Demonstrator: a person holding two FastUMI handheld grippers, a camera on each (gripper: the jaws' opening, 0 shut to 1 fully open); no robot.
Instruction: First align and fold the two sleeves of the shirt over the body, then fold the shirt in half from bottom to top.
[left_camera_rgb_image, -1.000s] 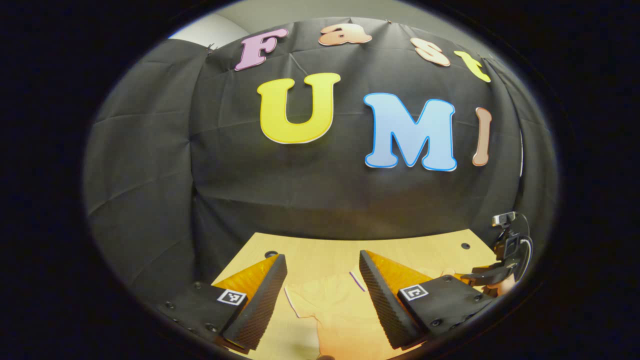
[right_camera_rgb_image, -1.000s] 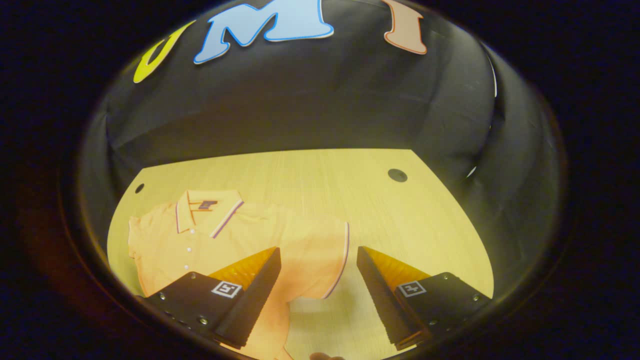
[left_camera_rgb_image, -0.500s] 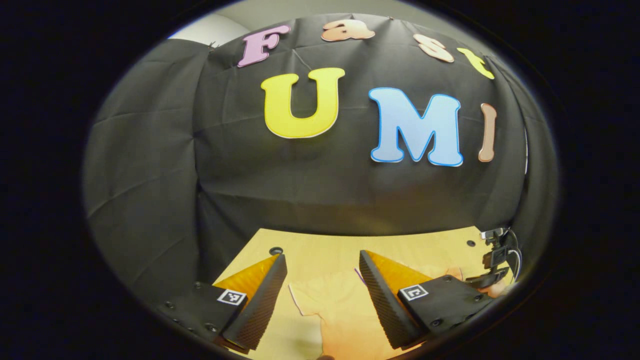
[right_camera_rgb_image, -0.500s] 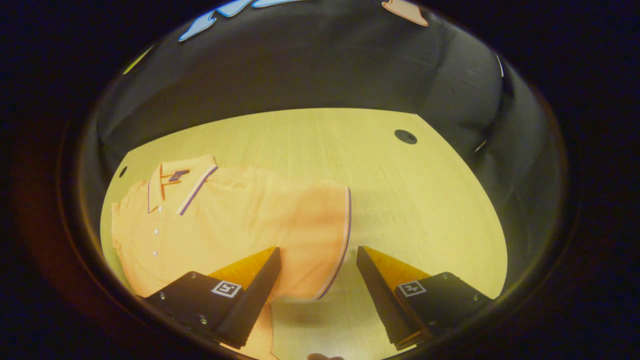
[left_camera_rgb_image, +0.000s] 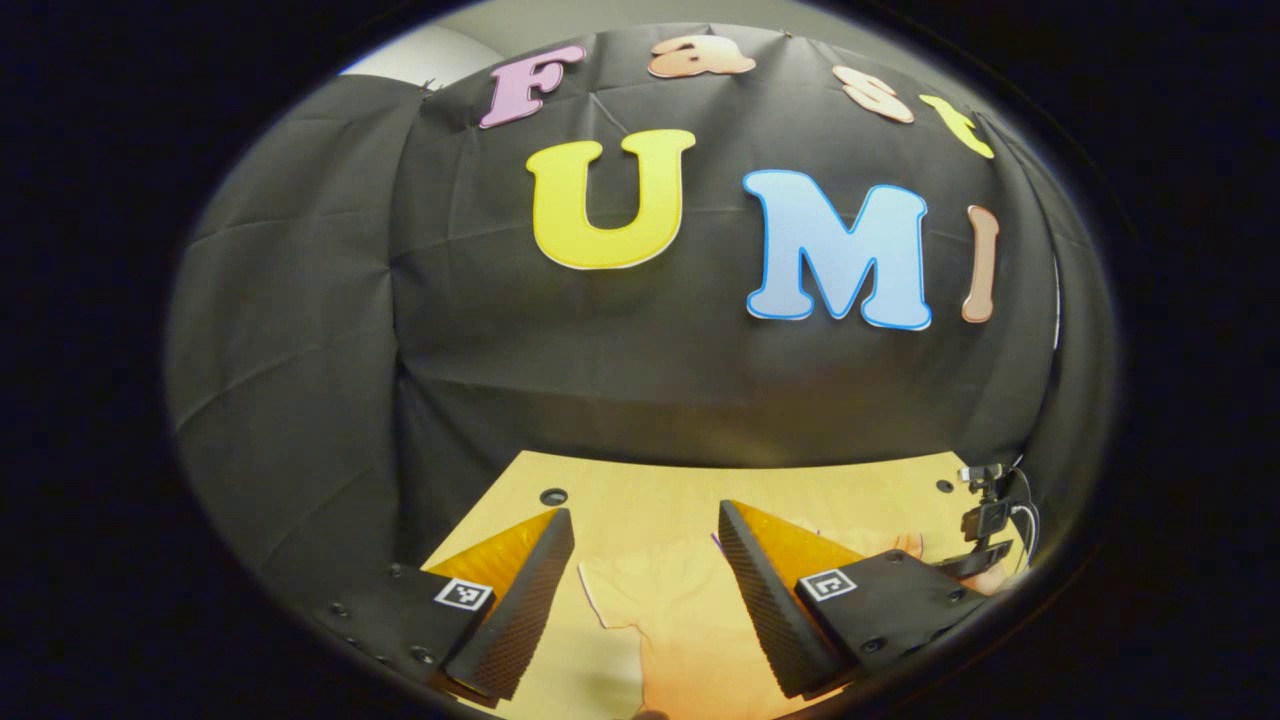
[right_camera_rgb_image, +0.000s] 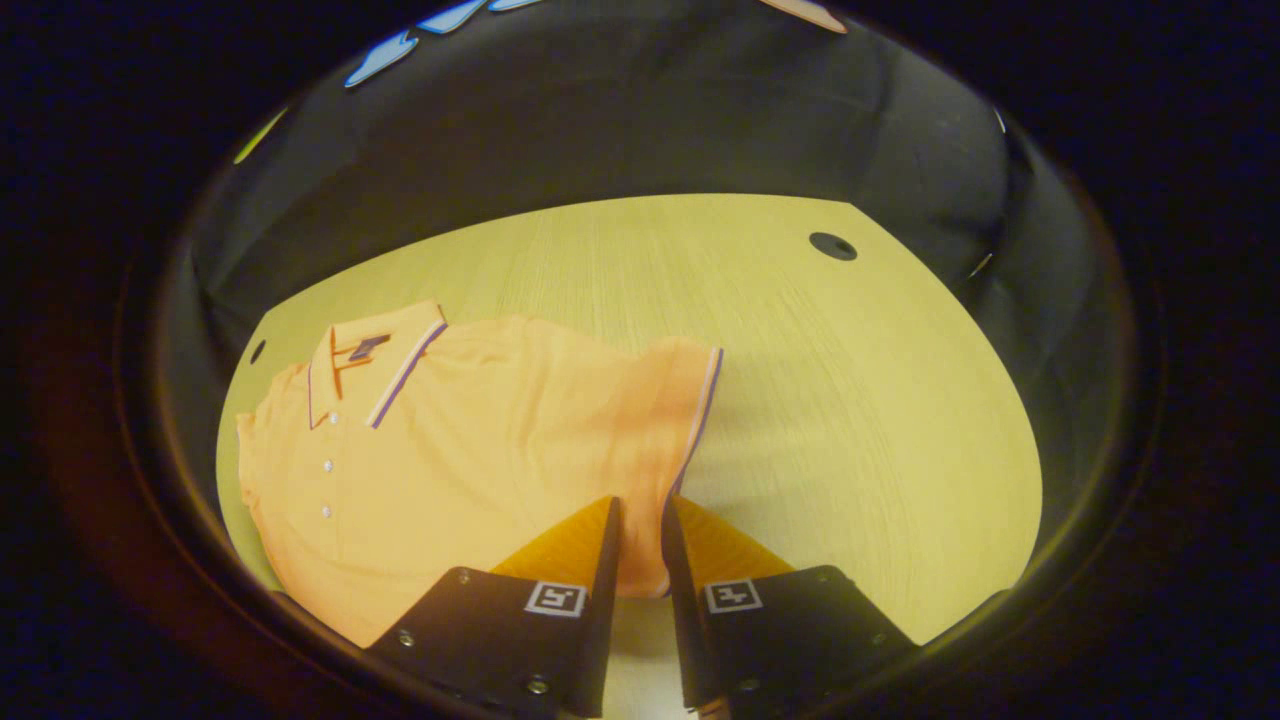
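Flat on a pale wooden desk (right_camera_rgb_image: 850, 400) lies an orange polo shirt (right_camera_rgb_image: 470, 450), collar toward the far left. Close to the camera, the right gripper (right_camera_rgb_image: 640, 520) has its fingers nearly together on the striped cuff of the shirt's sleeve (right_camera_rgb_image: 680, 410), though a firm clamp cannot be confirmed. Meanwhile, the left gripper (left_camera_rgb_image: 645, 535) hovers with fingers wide apart above the other sleeve (left_camera_rgb_image: 650, 590).
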